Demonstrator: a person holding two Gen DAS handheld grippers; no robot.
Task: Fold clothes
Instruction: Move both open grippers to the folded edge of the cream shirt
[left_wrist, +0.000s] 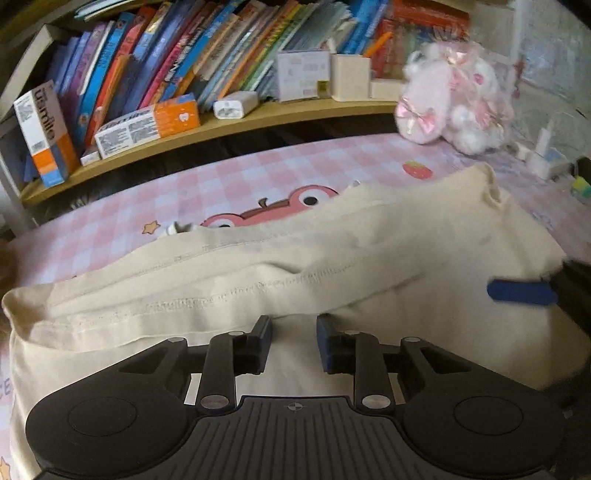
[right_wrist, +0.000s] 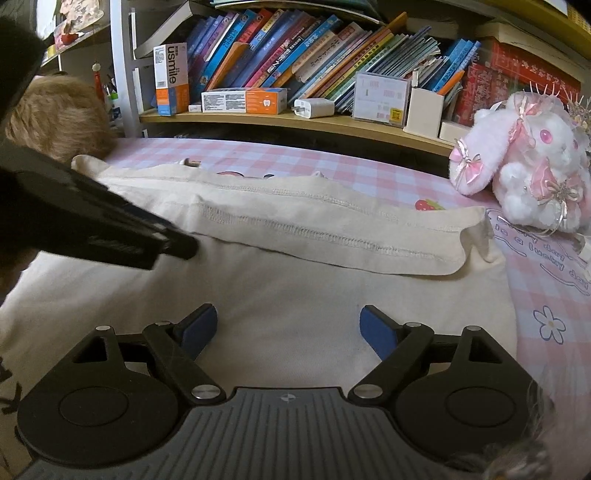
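A cream garment (left_wrist: 332, 251) (right_wrist: 295, 288) lies spread on the pink checked bed sheet (left_wrist: 258, 173), its stitched hem folded over into a long band (right_wrist: 332, 236) across the far side. My left gripper (left_wrist: 294, 326) hovers low with its tips at the near edge of that folded band; the pads stand a narrow gap apart with only flat cloth seen below them. In the right wrist view the left gripper (right_wrist: 181, 245) comes in from the left, tip at the fold. My right gripper (right_wrist: 288, 325) is wide open over the flat cloth, nothing between its fingers (left_wrist: 522, 291).
A wooden shelf (right_wrist: 295, 123) with several books, boxes and a white charger runs behind the bed. A pink and white plush rabbit (right_wrist: 532, 166) sits at the back right on the sheet. Something tan and fluffy (right_wrist: 59, 114) lies at the far left.
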